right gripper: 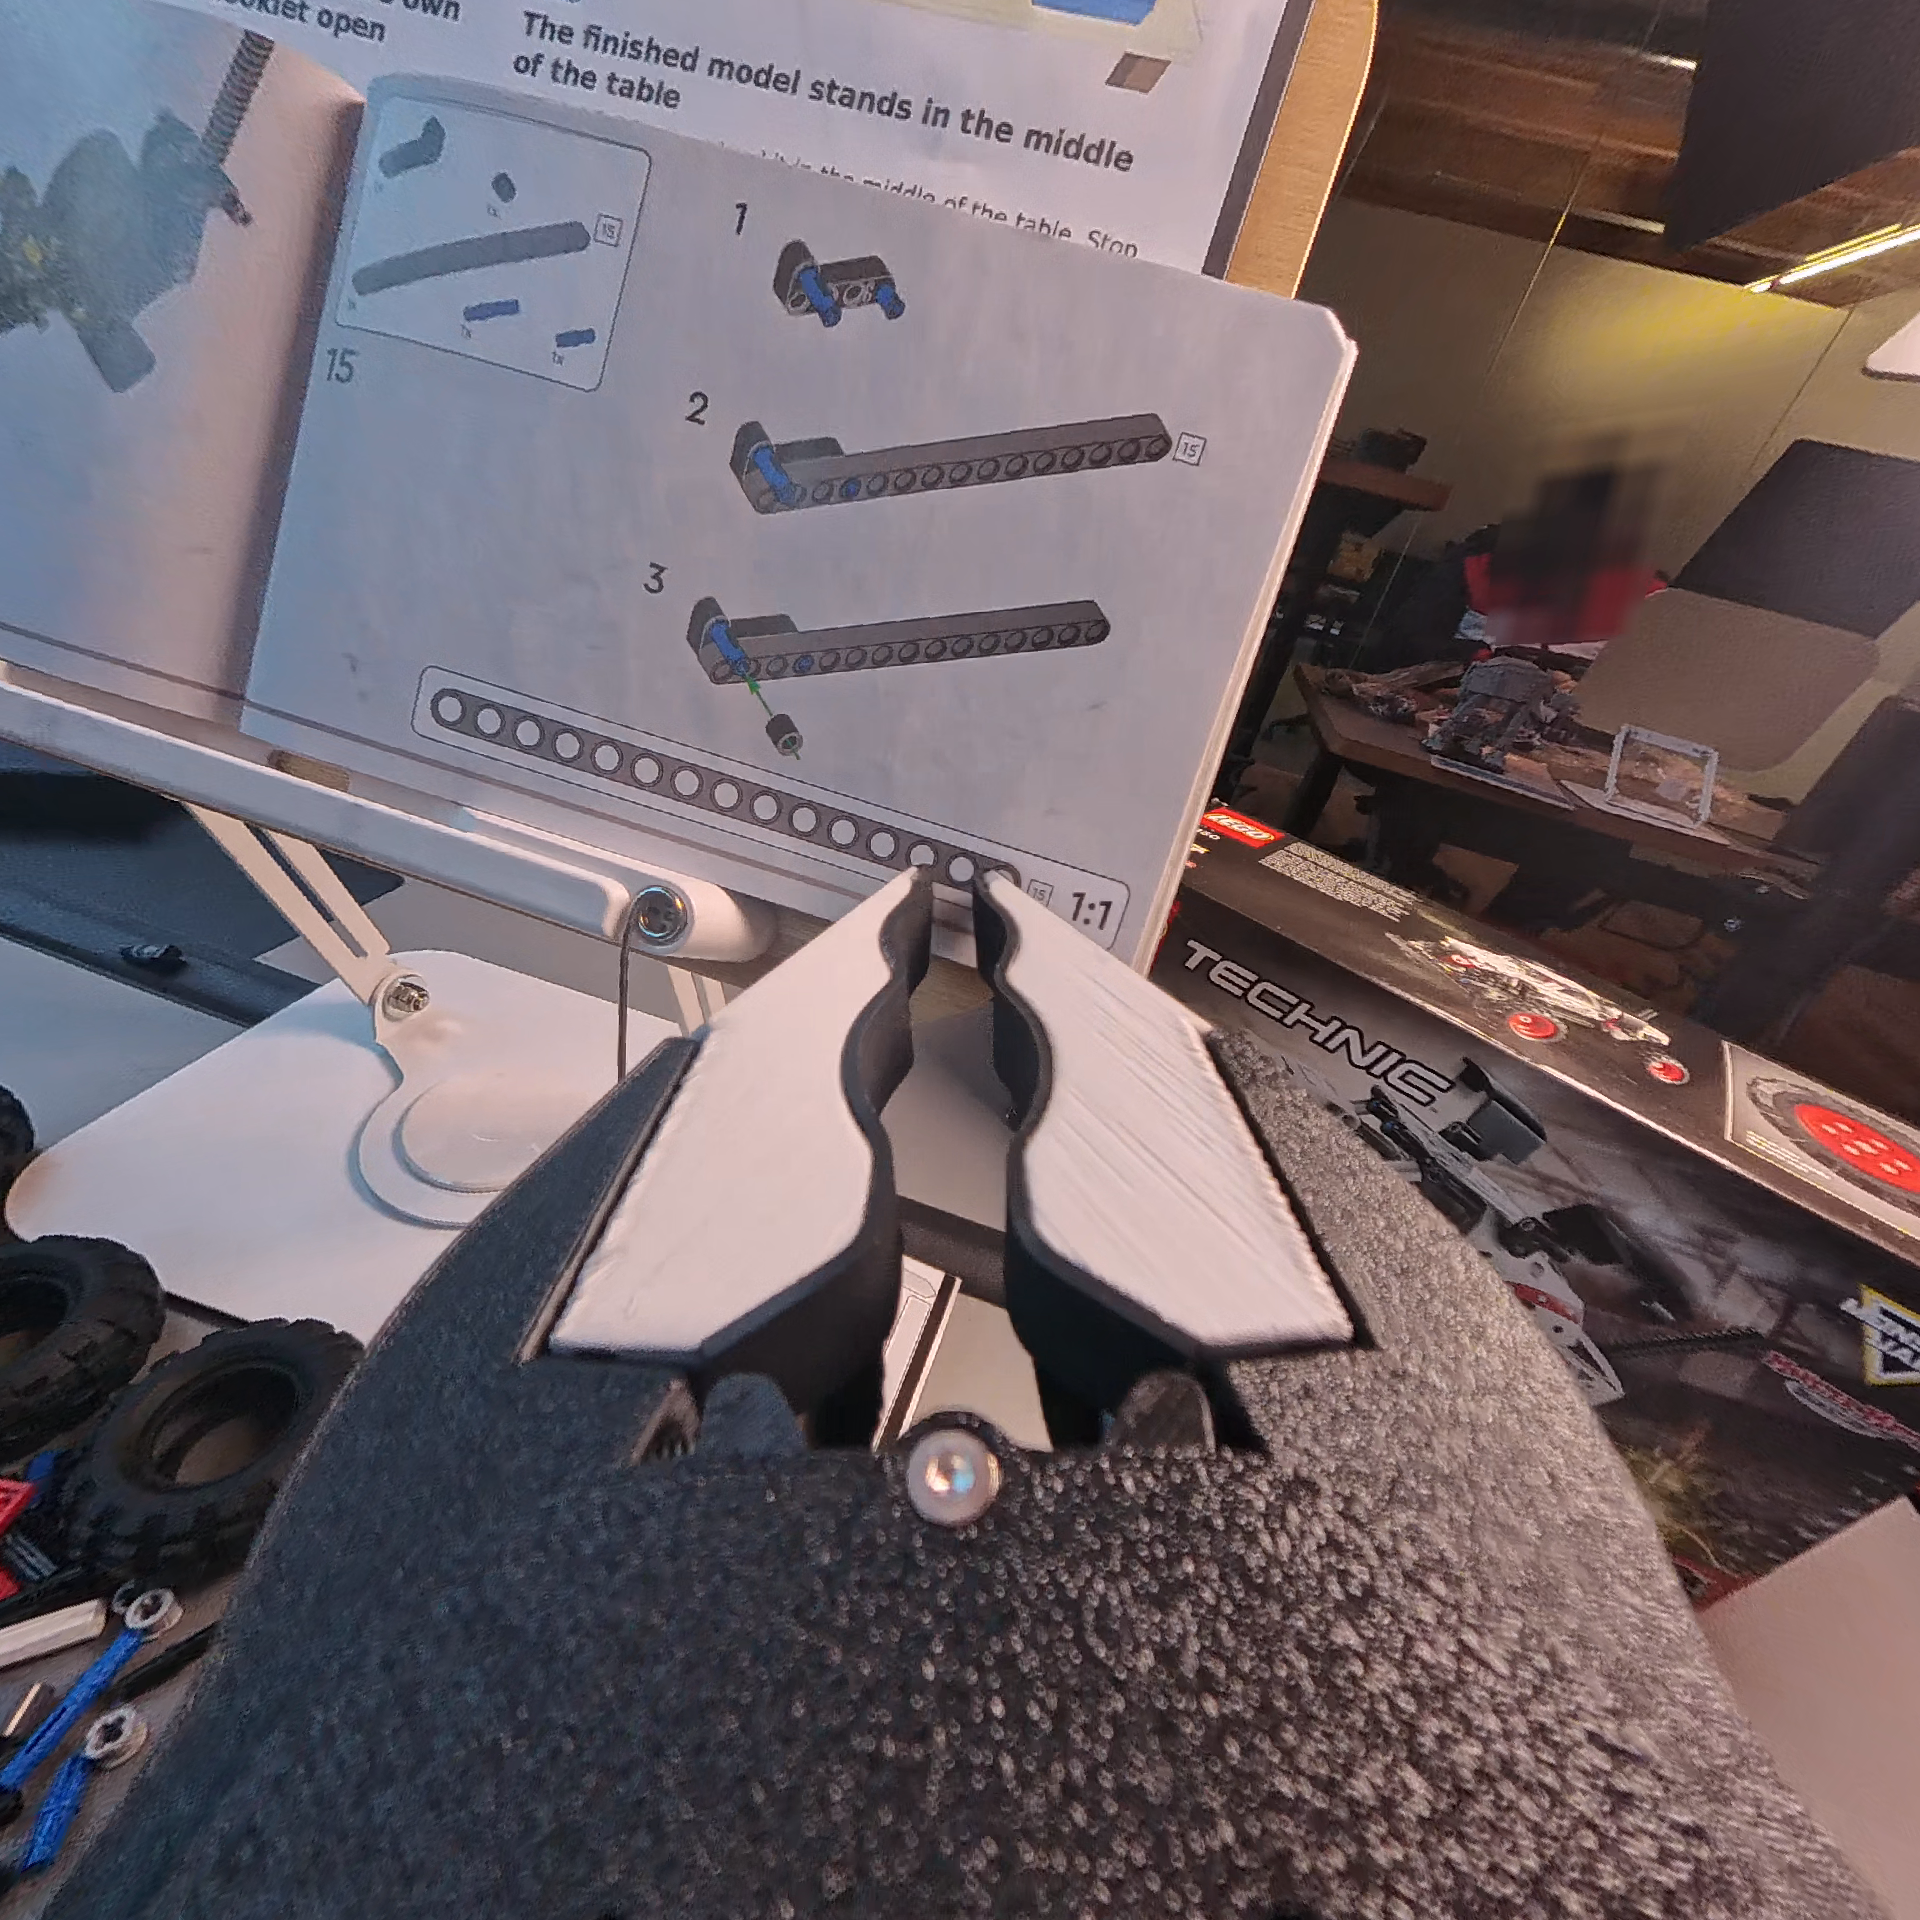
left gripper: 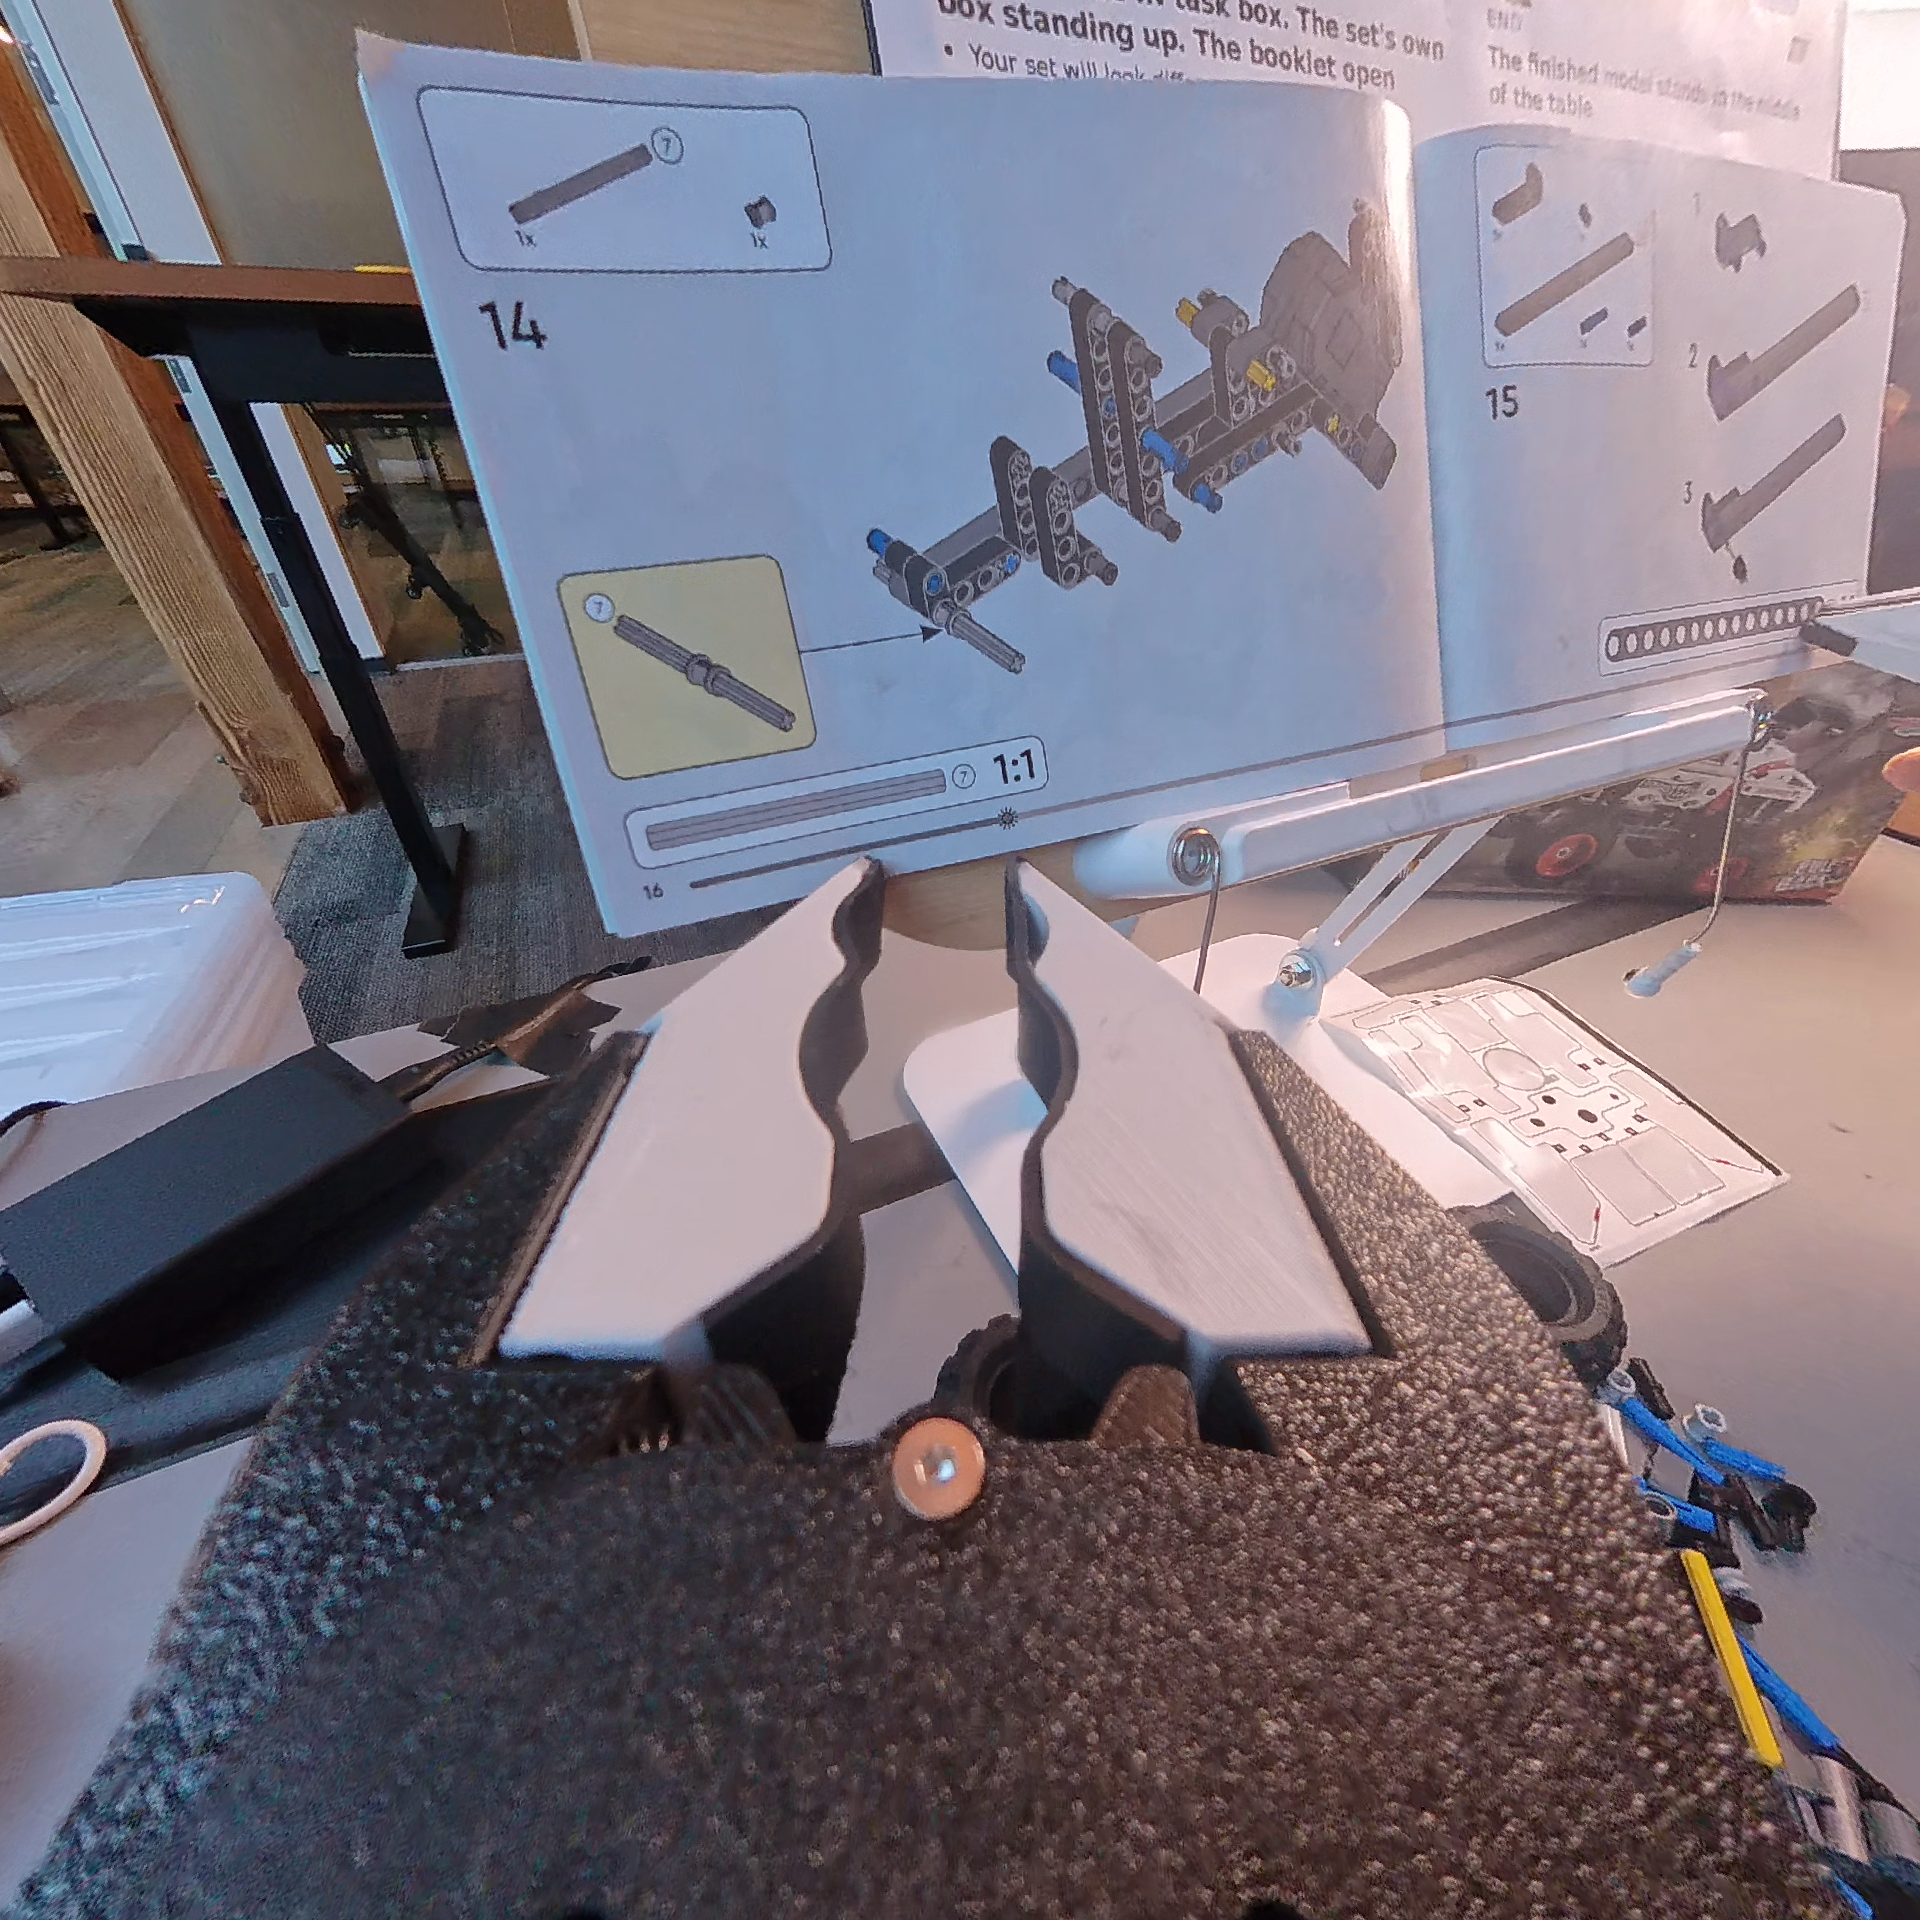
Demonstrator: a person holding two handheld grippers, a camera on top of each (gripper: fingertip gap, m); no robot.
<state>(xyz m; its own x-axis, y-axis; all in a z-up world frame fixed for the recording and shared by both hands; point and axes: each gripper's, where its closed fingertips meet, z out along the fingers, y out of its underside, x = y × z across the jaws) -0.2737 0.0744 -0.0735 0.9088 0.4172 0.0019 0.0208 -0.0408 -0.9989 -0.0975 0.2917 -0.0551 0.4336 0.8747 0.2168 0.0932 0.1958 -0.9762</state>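
Ahead of us the open booklet (left gripper: 935, 468) stands upright on its white stand (left gripper: 1455, 790), walling off the way forward for both tongs. To the right the set's box (right gripper: 1558, 1091) blocks the bench (left gripper: 1766, 1351). Tyres (right gripper: 208, 1423) and small blue pieces (left gripper: 1704, 1455) clutter the middle; a black adapter (left gripper: 187, 1205) lies left. We see bare bench beyond the sticker sheet (left gripper: 1538, 1101).
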